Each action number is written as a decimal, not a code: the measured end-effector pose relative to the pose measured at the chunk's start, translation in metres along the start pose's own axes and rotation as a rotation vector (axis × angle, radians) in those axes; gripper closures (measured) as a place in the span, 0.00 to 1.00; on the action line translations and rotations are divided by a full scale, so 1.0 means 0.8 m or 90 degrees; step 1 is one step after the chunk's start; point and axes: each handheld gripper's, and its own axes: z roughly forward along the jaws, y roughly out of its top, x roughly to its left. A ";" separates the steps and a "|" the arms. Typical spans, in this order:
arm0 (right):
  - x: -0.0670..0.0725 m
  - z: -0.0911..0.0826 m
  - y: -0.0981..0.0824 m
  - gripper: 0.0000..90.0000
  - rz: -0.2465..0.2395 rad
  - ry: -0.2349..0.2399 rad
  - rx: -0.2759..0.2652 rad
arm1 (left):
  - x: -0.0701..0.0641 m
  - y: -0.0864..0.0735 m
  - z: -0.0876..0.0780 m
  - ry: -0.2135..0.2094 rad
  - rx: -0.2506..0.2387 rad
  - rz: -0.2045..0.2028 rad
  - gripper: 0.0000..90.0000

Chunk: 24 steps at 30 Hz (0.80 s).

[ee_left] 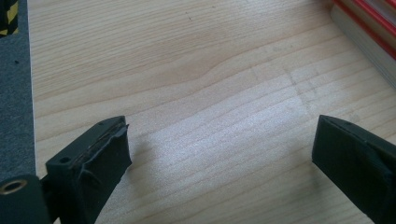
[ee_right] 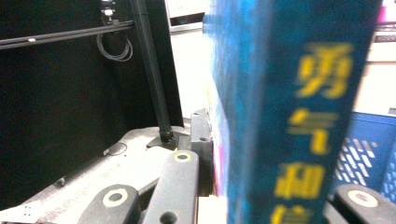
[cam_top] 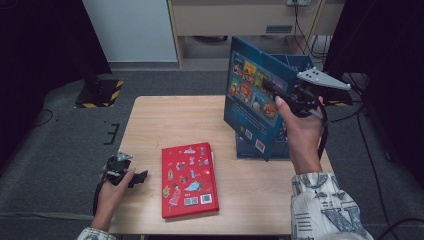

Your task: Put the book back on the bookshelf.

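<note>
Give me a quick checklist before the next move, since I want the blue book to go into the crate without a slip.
1. Grip on the blue book: ok. The right gripper is shut on it, near the spine.
2. Book off the table: ok, it hangs upright in the air.
3. Blue crate ready to take it: cannot tell, the book hides most of the inside.
4. Left gripper out of the way: ok. It rests by the table's left edge, jaws open with nothing between them.
5. Red book clear of the path: ok, it lies flat near the front edge, apart from both grippers.
</note>
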 end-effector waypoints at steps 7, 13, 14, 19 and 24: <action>-0.011 -0.007 -0.001 0.93 0.002 -0.027 0.000 | -0.001 0.000 0.000 0.000 0.001 0.002 0.04; -0.020 -0.008 -0.005 0.93 0.007 -0.050 0.002 | -0.001 0.000 0.001 -0.003 0.001 0.003 0.04; -0.020 -0.008 -0.006 0.93 0.010 -0.052 0.003 | -0.001 0.000 0.001 -0.003 0.002 0.003 0.04; -0.027 -0.007 -0.006 0.93 0.017 -0.067 0.001 | -0.002 0.000 0.002 -0.006 0.000 0.000 0.04; -0.035 -0.003 -0.008 0.93 0.021 -0.088 -0.002 | -0.003 0.000 0.003 -0.011 0.000 -0.001 0.04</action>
